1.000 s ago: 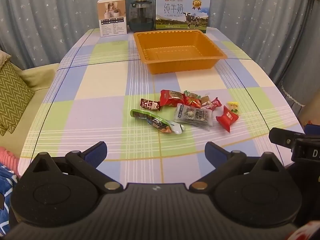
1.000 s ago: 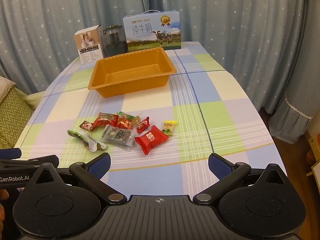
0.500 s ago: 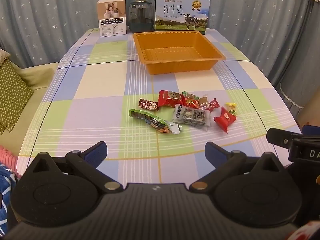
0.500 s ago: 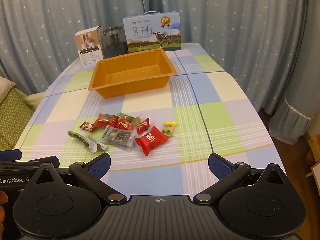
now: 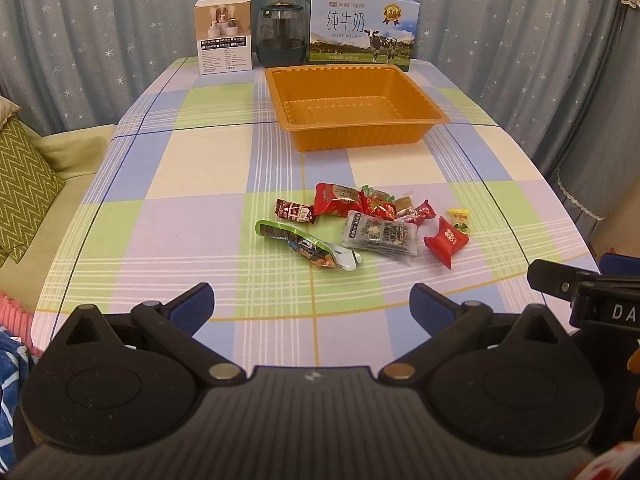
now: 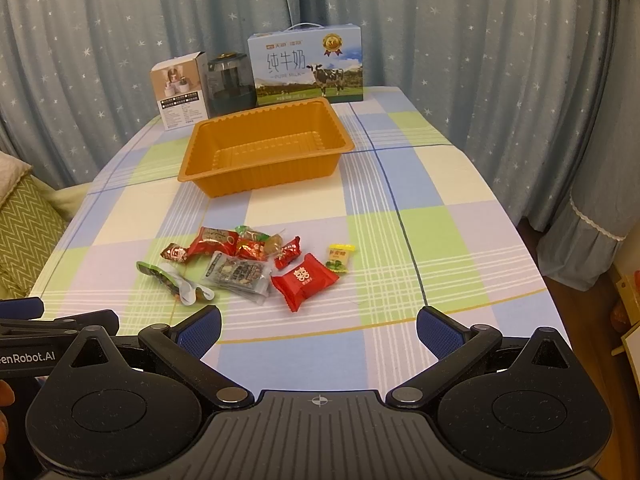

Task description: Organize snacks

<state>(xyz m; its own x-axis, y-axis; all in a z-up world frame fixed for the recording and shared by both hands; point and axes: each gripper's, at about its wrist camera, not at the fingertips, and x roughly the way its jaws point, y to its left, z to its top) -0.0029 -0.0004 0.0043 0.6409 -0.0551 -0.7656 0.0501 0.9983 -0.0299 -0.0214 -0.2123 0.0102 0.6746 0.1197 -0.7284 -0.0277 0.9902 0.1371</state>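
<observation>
The left gripper [image 5: 311,302] hung wide open above the checked tablecloth [image 5: 192,216], short of a cluster of snack packets [image 5: 360,224]. Beyond them sat an empty orange tray [image 5: 354,136], with a milk carton [image 5: 362,30] behind it.

The left gripper [image 5: 311,300] is held level with its jaws spread wide and nothing between them. The right gripper [image 6: 319,330] sits alongside it, likewise wide apart and holding nothing.
</observation>
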